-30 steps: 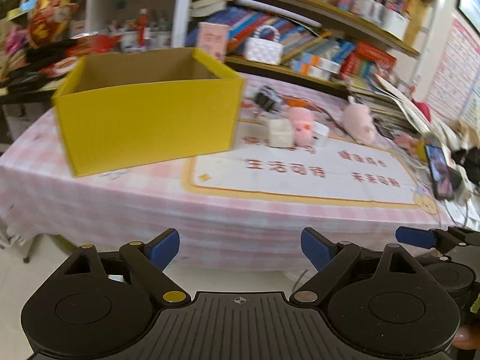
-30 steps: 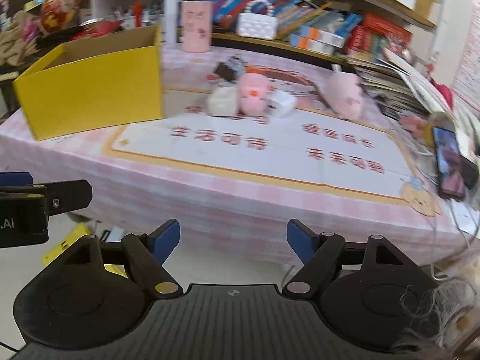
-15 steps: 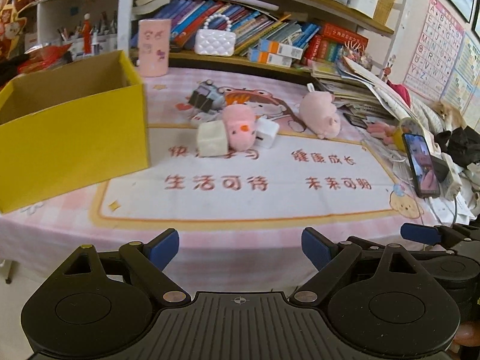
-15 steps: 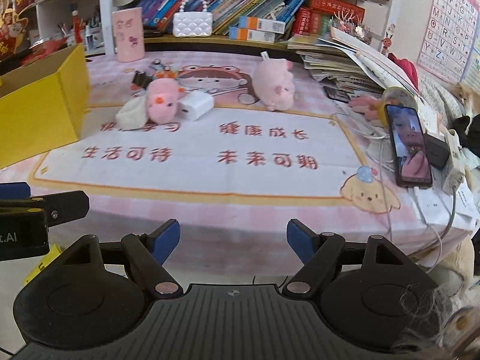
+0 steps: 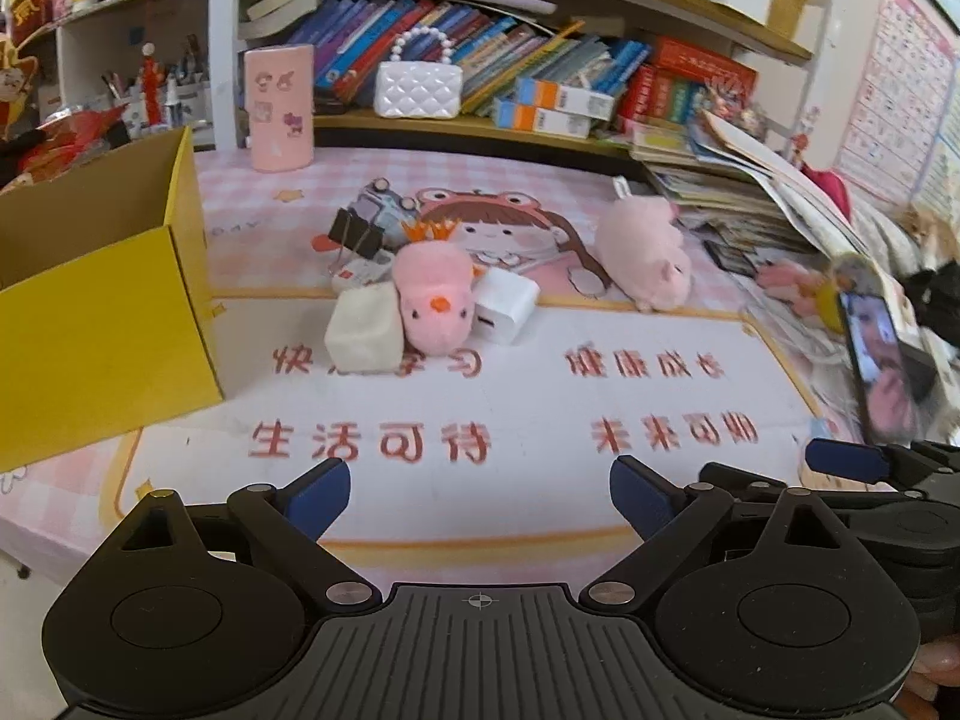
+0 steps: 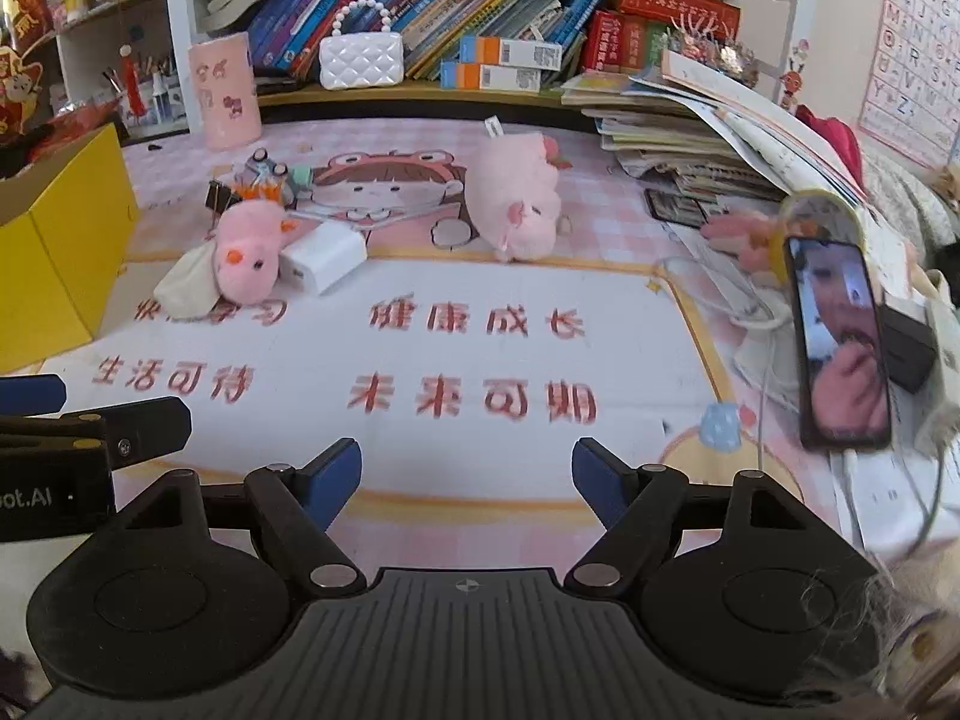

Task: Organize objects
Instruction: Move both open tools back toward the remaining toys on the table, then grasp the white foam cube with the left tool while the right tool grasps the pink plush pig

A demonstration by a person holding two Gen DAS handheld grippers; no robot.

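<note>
Toys and oddments lie bunched mid-table, beside the yellow cardboard box (image 5: 102, 300) likely meant for them: a pink chick plush (image 5: 433, 300) touching a white foam cube (image 5: 365, 330) and white charger (image 5: 505, 305), a binder clip (image 5: 354, 235) behind, a pink pig plush (image 5: 645, 252) apart. Left gripper (image 5: 480, 495) and right gripper (image 6: 467, 474) hover wide and empty at the near edge. The box's inside is hidden, and the clutter behind the chick is hard to make out.

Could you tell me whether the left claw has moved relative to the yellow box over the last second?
Yes. The left claw has advanced toward the table and swung right: the yellow box, earlier central in its view, now sits at the left edge.
</note>
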